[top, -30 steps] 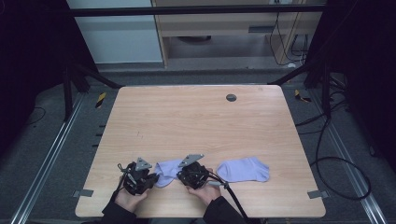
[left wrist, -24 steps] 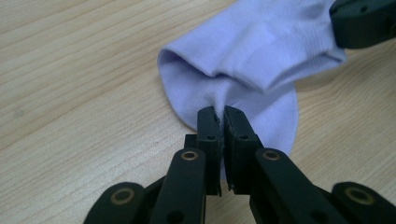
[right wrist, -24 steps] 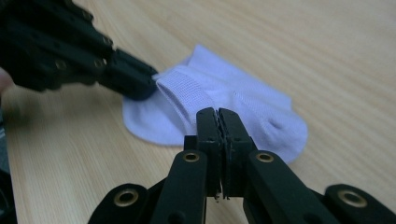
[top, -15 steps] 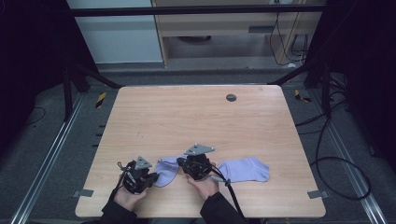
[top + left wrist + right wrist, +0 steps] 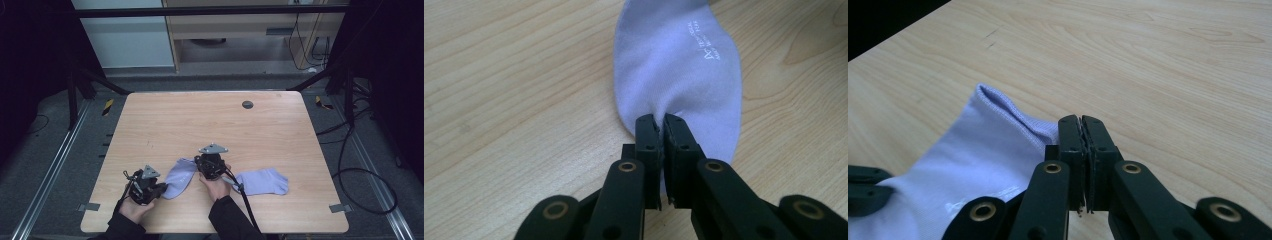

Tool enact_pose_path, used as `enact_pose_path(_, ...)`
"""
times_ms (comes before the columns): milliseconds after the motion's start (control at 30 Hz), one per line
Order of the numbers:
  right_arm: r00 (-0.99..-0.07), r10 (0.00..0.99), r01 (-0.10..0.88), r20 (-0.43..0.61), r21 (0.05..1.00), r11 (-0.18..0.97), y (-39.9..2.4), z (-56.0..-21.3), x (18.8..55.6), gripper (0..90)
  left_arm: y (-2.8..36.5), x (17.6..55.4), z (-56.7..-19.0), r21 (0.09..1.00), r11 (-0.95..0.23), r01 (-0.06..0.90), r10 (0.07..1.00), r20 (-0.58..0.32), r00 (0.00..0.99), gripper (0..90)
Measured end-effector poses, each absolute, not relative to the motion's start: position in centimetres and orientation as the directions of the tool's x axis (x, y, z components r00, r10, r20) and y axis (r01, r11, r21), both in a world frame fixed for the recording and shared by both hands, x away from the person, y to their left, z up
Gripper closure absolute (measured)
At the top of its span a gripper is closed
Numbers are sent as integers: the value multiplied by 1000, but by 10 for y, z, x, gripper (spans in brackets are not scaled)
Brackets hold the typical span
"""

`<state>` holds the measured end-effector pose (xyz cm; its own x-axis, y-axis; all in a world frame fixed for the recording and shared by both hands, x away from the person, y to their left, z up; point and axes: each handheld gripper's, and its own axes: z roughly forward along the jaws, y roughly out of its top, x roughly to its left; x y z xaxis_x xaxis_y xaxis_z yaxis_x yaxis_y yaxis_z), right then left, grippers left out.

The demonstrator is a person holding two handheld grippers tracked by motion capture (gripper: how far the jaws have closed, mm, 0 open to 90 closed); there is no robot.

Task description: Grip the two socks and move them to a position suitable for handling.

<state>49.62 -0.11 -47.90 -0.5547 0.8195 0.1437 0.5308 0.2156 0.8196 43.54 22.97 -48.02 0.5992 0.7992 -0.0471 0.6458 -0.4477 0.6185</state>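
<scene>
Pale wooden table [image 5: 165,120] with a dark round grommet [image 5: 247,104] near the far edge, on grey carpet [image 5: 45,165]. Metal rails [image 5: 50,172] along both sides, black frame legs [image 5: 75,95] at the far corners. Beyond, a white panel [image 5: 125,42] and a wooden shelf unit [image 5: 235,27]. Black cables [image 5: 360,175] looped at right. Yellow-black tape [image 5: 107,106] by the left corner. Dim all round.

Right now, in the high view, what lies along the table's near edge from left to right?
Left tongs → lilac sock they pinch → right tongs → second lilac sock lying flat.
</scene>
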Motion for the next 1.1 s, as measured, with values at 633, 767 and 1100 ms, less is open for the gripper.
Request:
enact_pose_path(633, -558, 827, 479, 70, 841, 252, 8, -477, 526, 772, 241, 436, -472, 656, -403, 638, 824, -44, 565, 638)
enact_pose_path(767, -571, 819, 486, 59, 828, 279, 1, -473, 527, 750, 244, 429, -468, 664, -365, 653, 842, -64, 536, 600)
enact_pose_path(1100, -604, 794, 550, 61, 753, 361, 3, -490, 537, 730, 238, 425, -482, 601, -359, 714, 866, -71, 495, 667)
